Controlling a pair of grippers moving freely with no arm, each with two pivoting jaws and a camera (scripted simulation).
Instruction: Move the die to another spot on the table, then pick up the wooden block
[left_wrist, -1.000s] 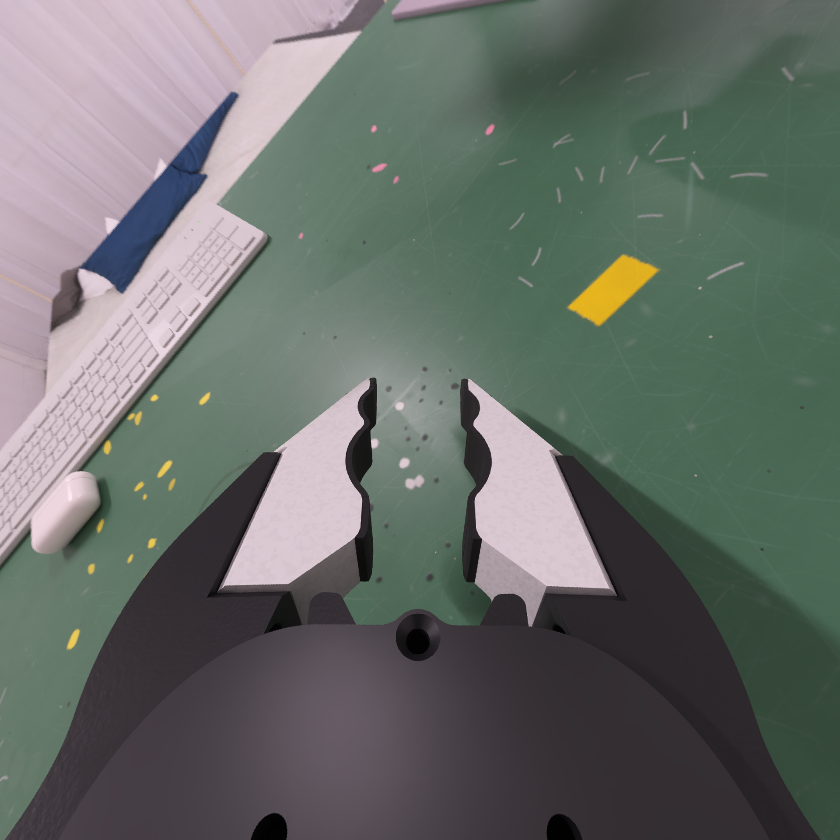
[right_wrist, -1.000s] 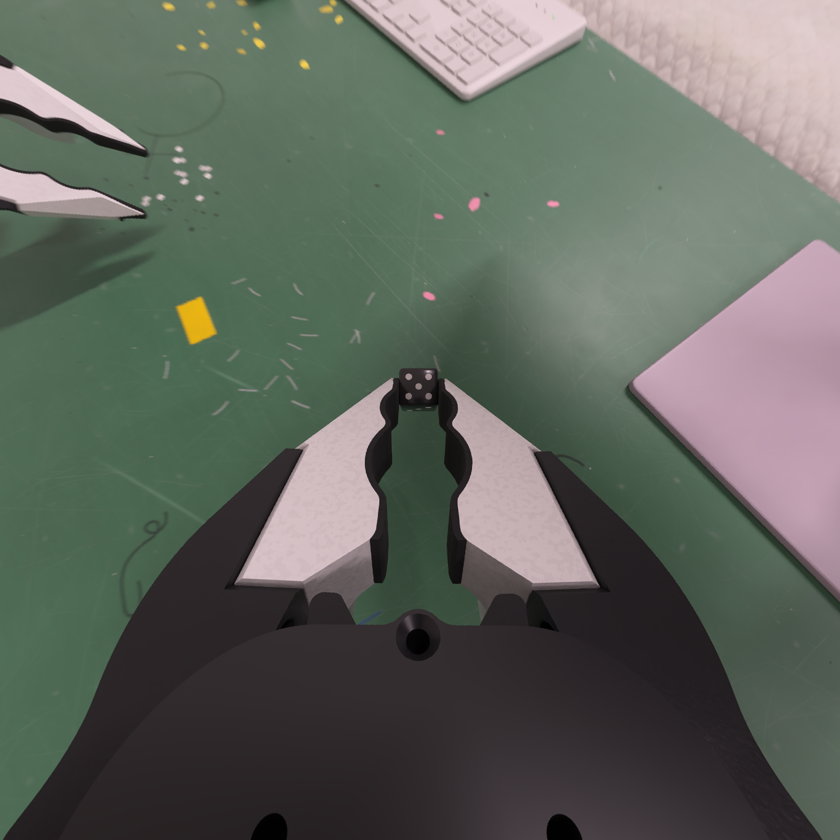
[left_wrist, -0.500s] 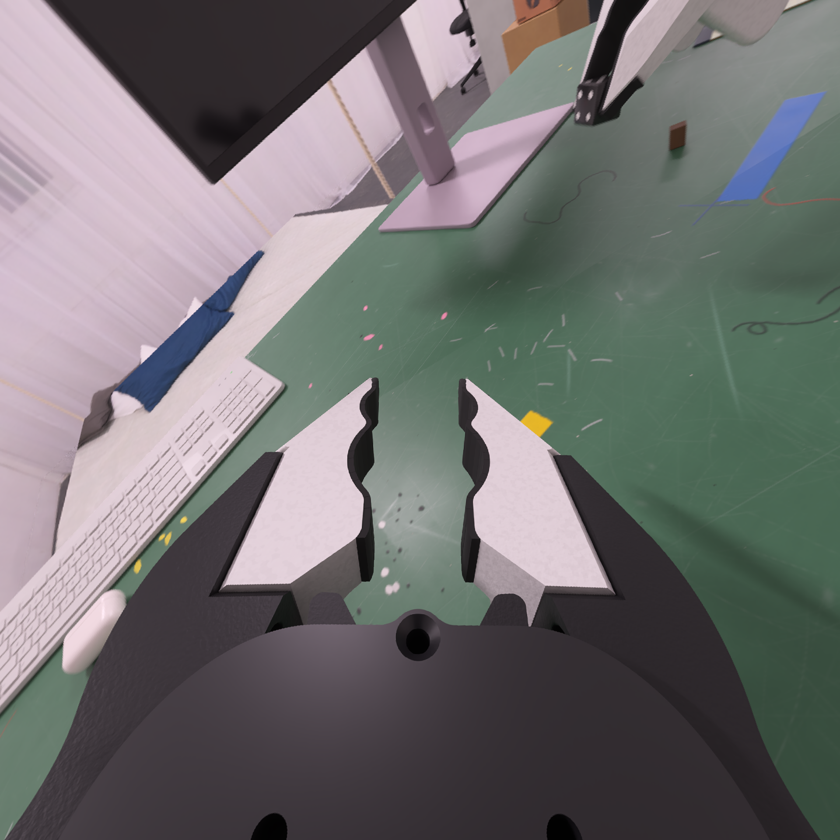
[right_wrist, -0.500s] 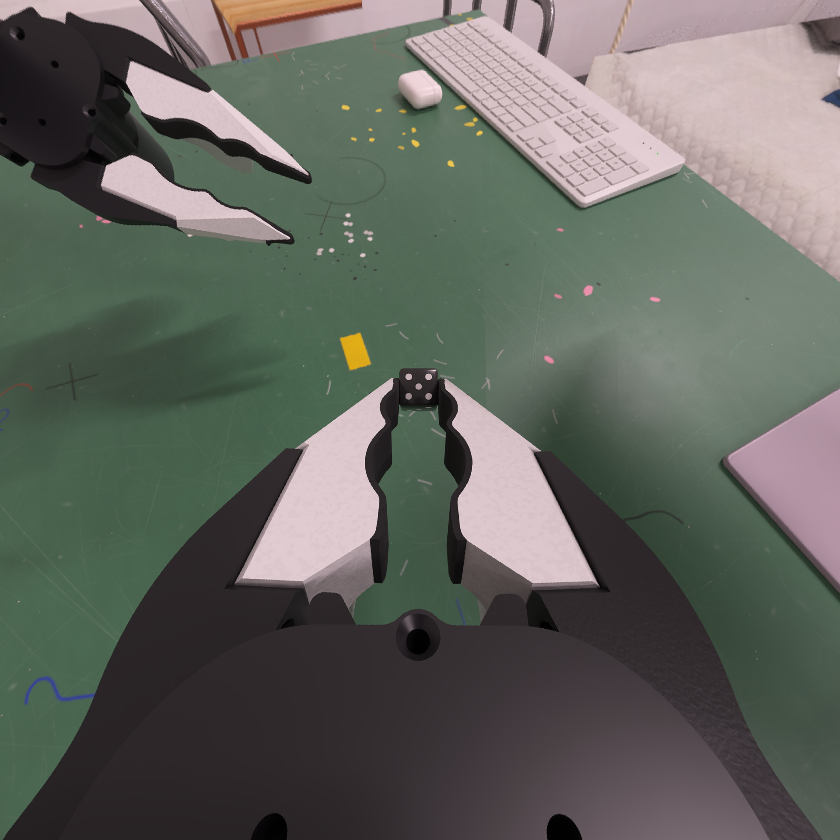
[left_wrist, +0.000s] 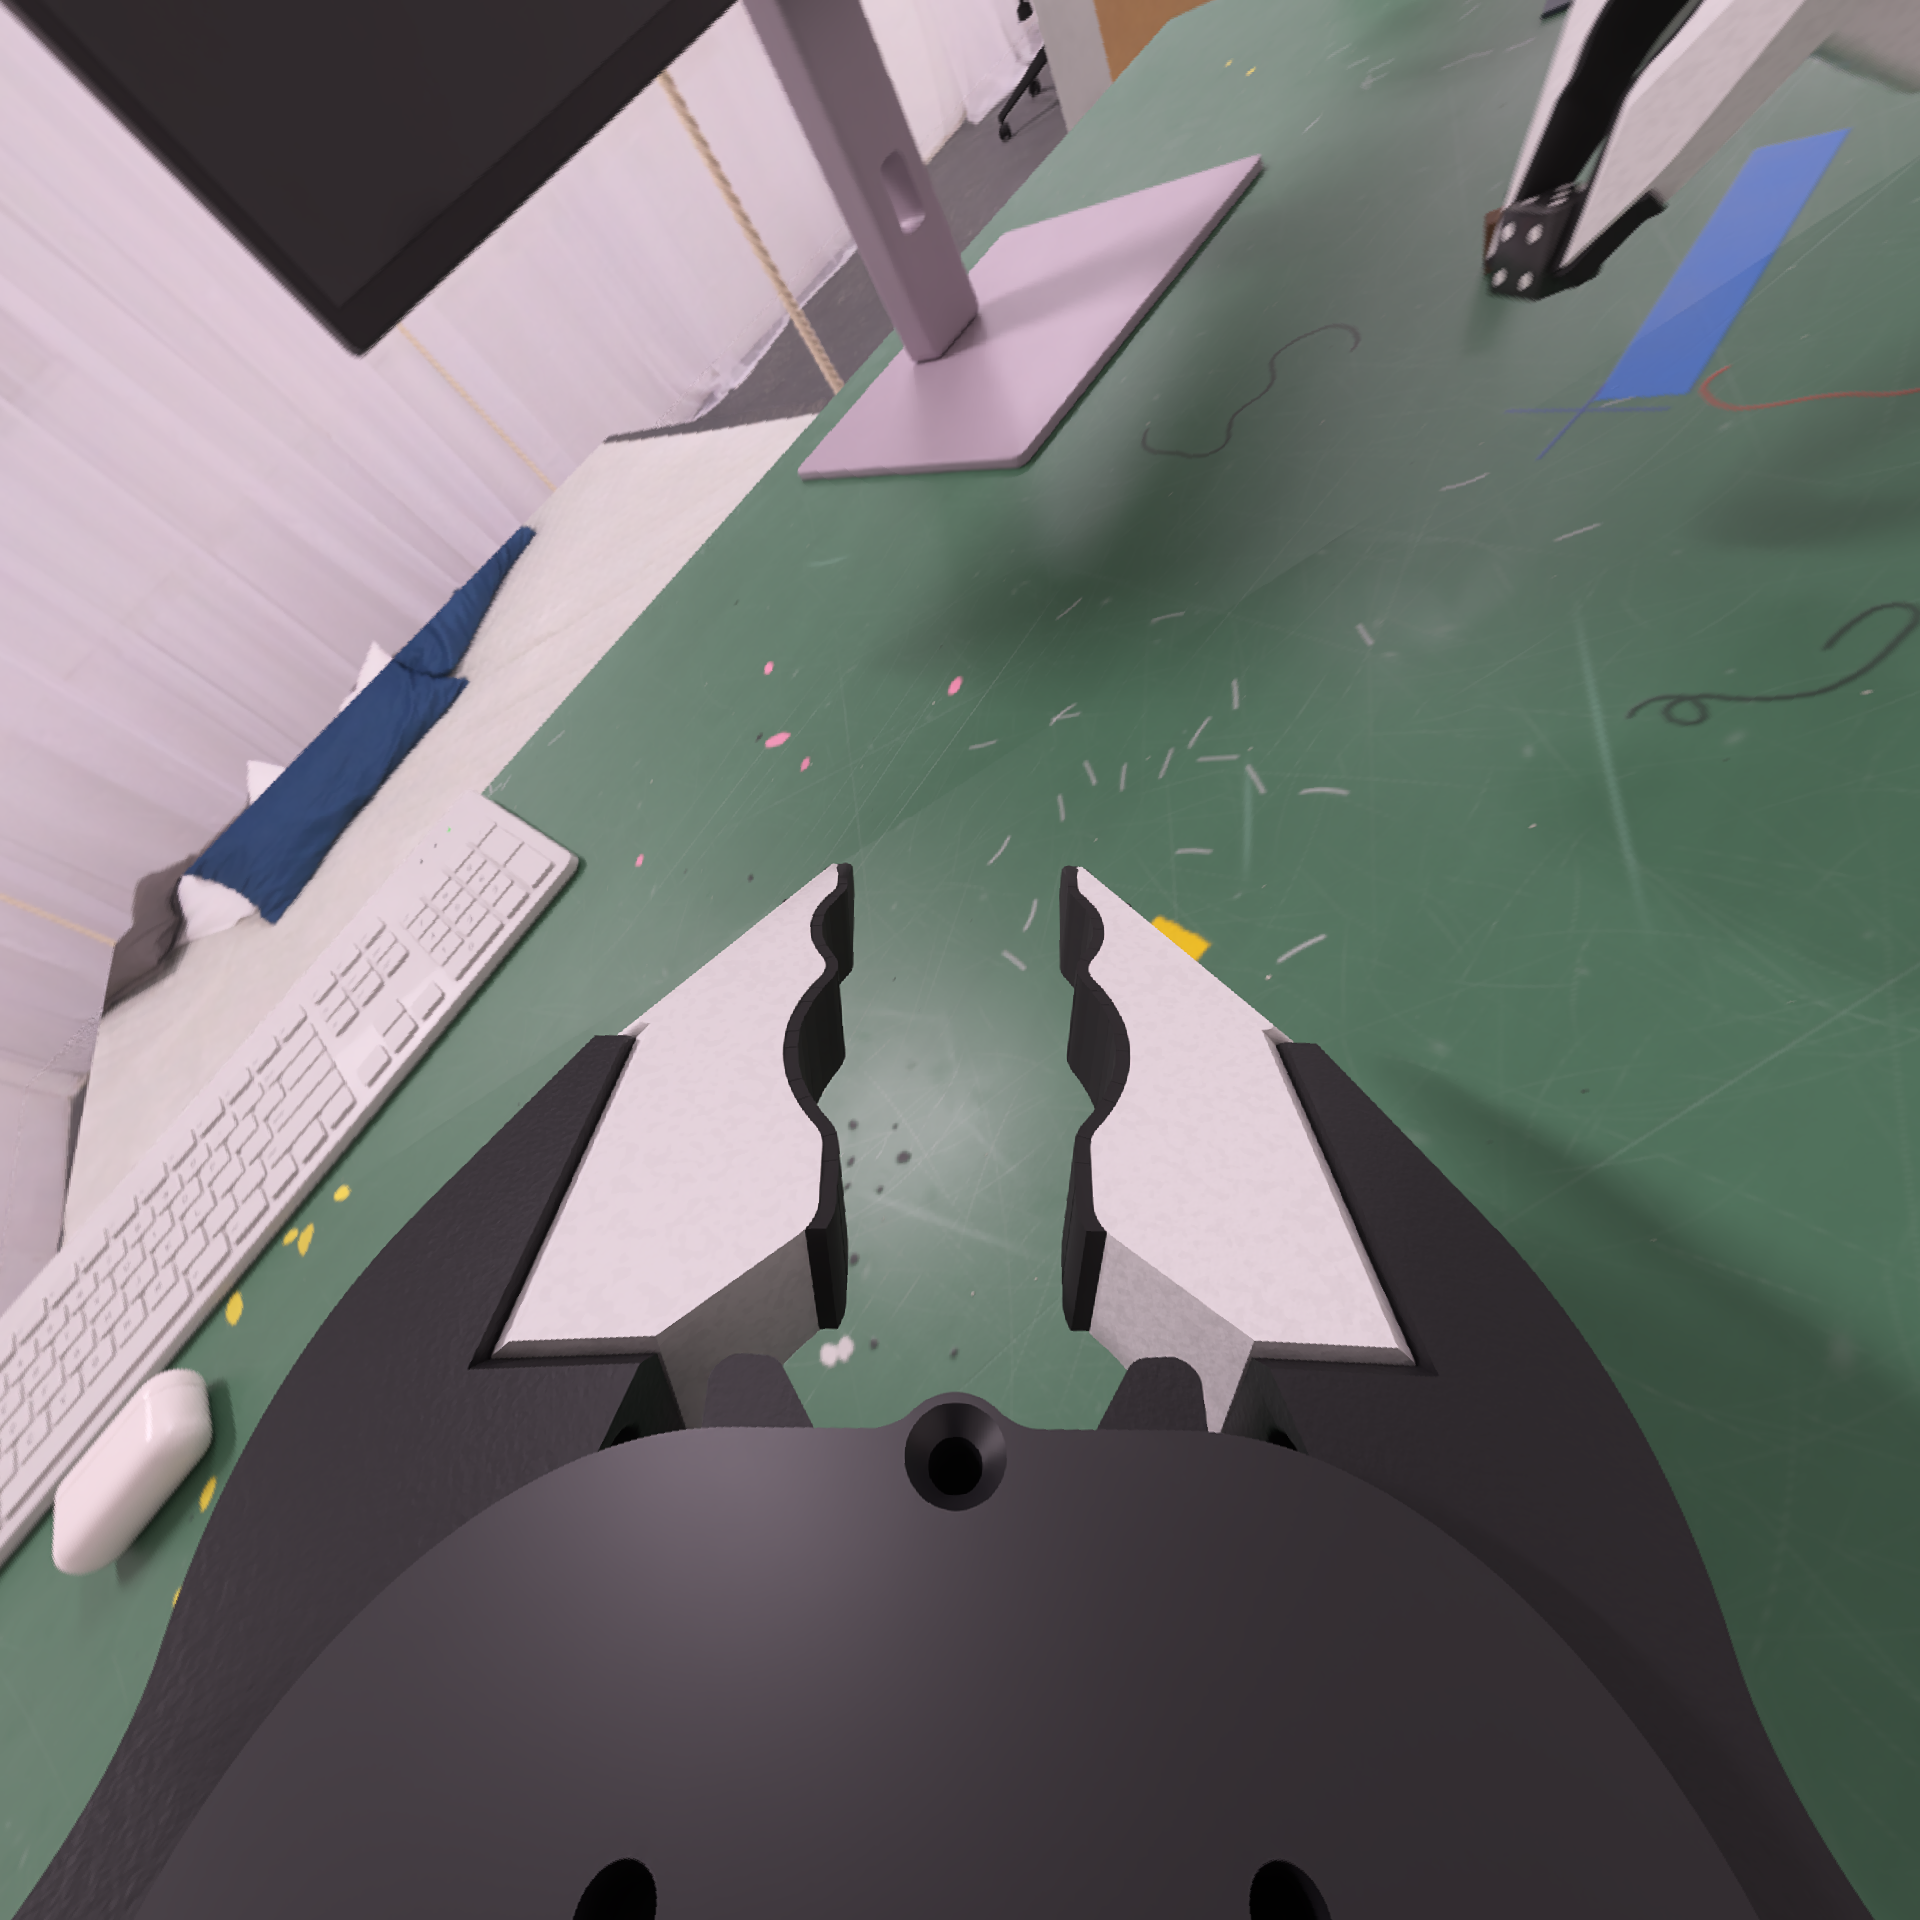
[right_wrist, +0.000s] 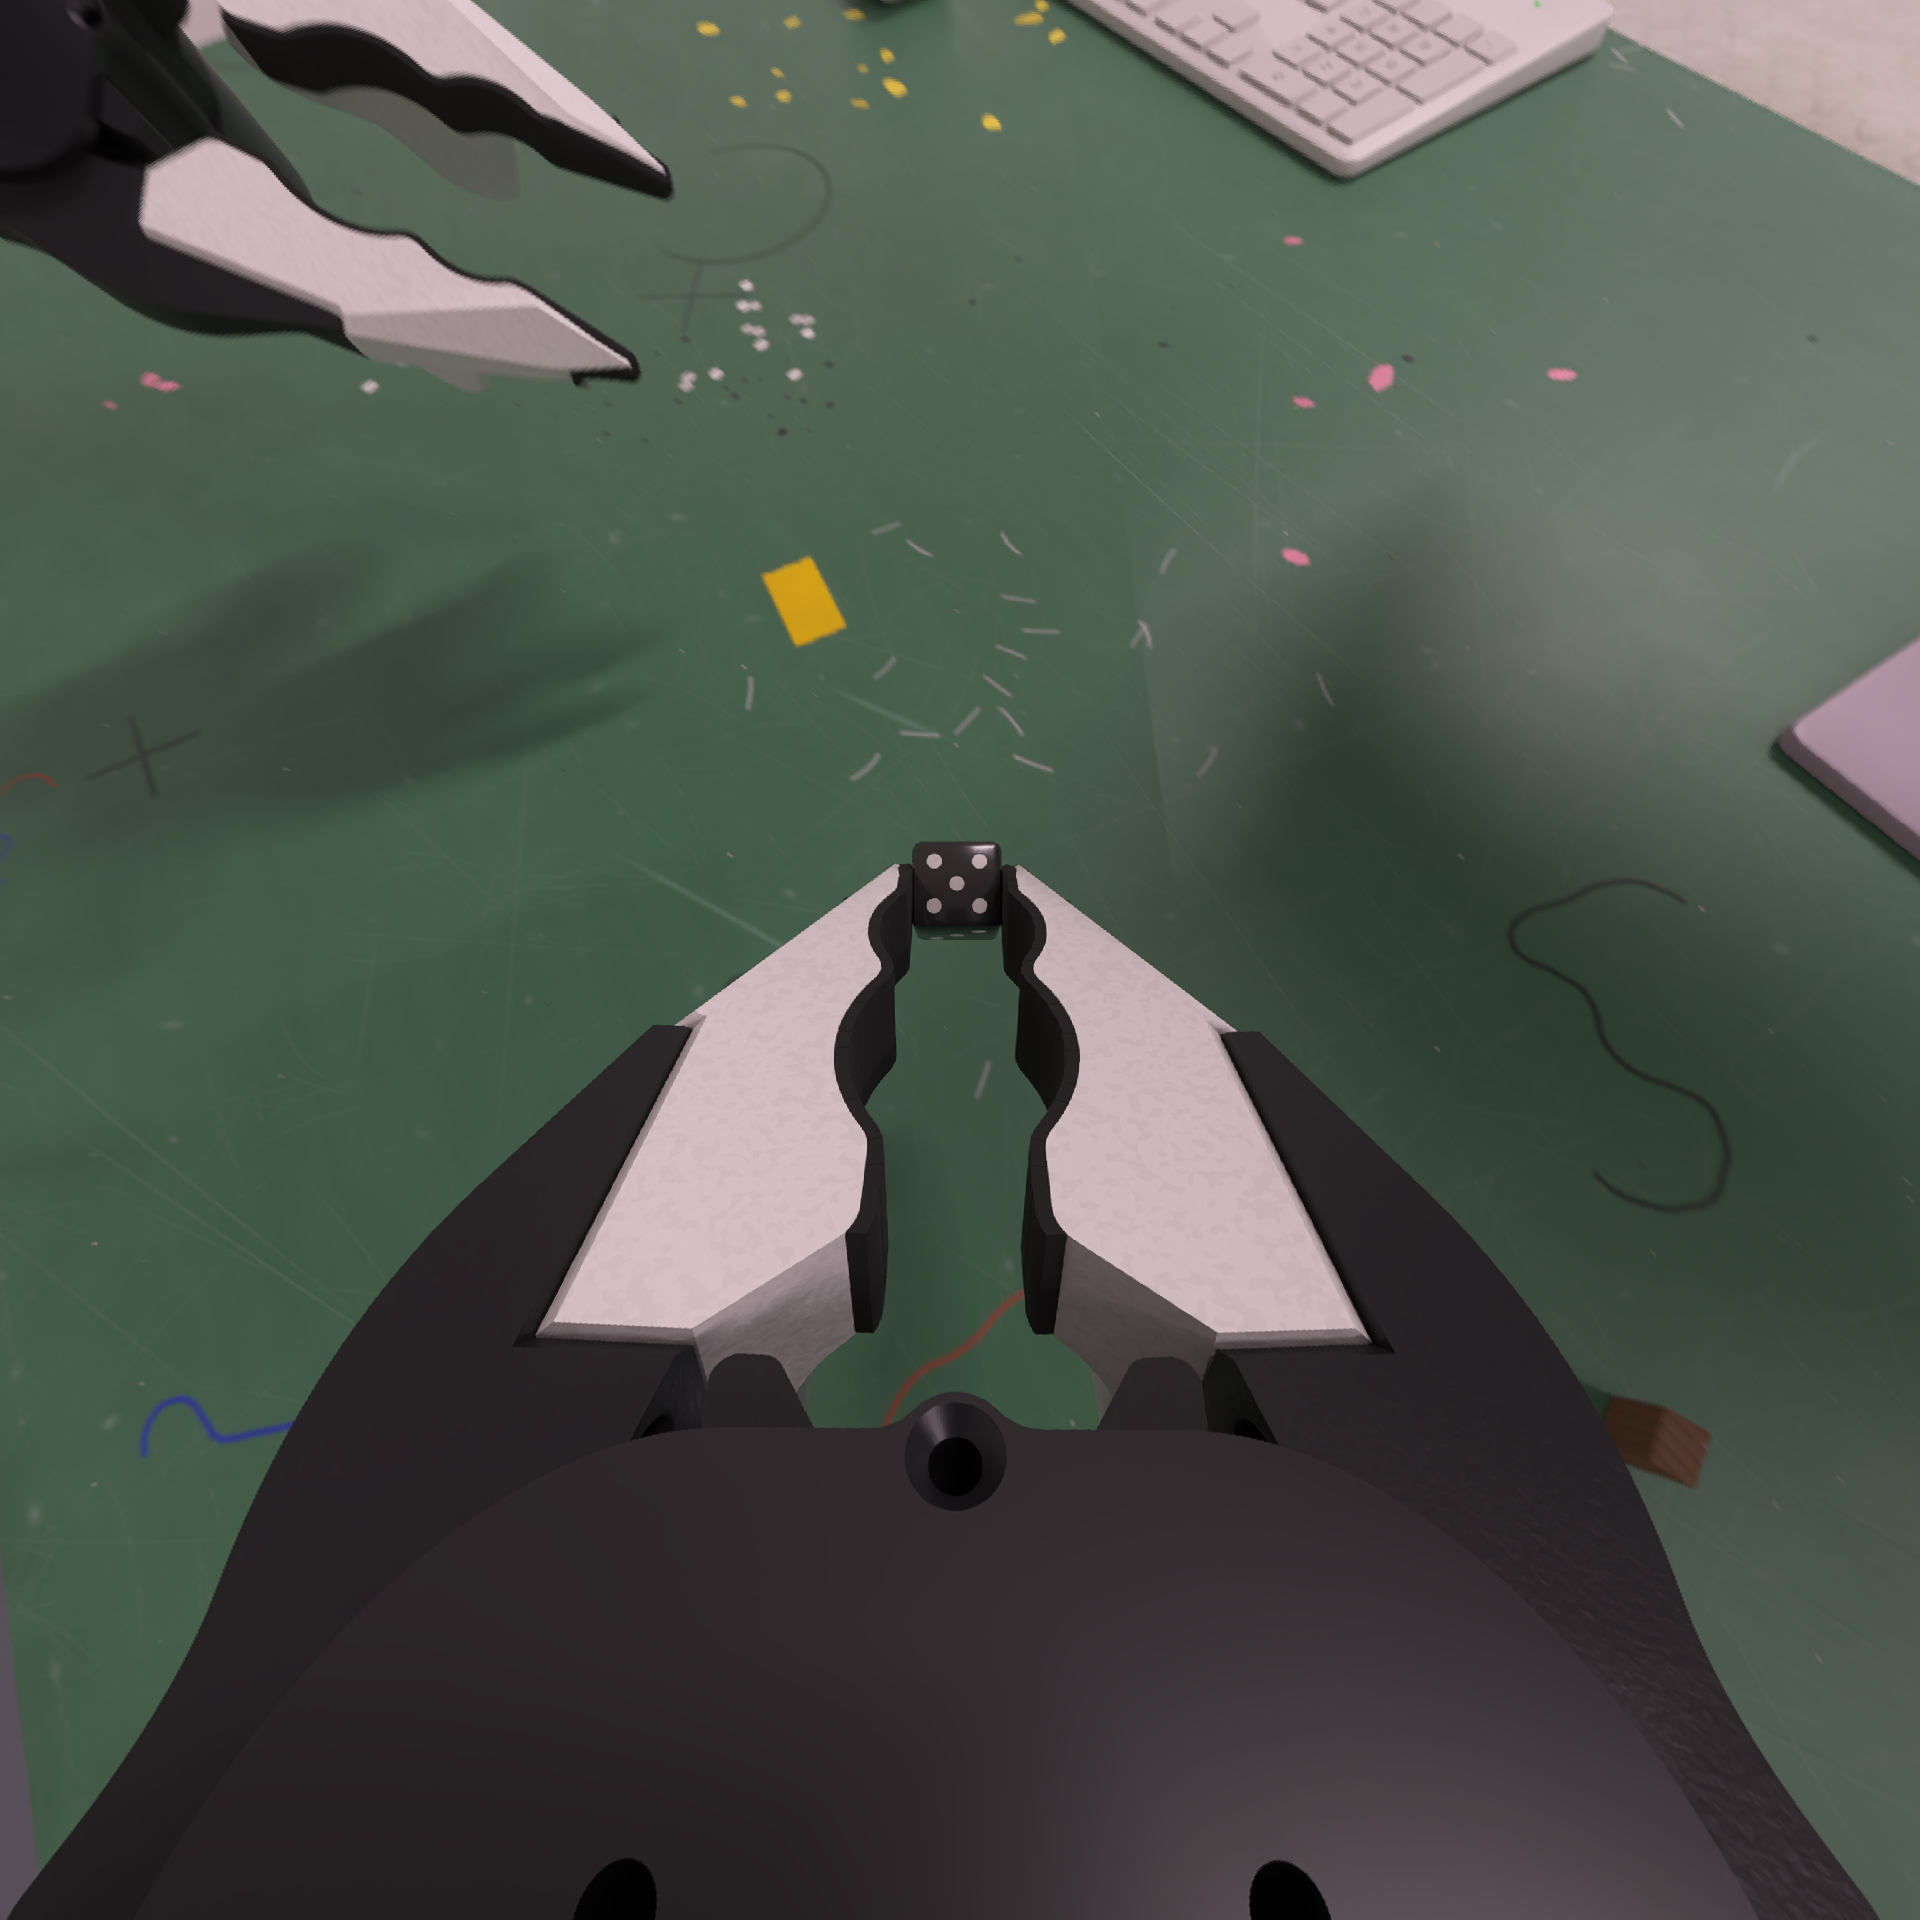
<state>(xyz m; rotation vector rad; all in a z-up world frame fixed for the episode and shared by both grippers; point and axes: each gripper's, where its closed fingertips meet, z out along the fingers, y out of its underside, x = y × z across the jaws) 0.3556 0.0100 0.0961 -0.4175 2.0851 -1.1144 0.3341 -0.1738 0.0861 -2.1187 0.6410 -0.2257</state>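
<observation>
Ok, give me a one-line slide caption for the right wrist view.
Right gripper holds the die above the green table; wooden block waits lower right.

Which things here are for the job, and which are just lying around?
For the job: die, held in the right gripper; wooden block; left gripper, jaws apart.

Just lying around: keyboard, white case, monitor, yellow tape, blue strip.
</observation>
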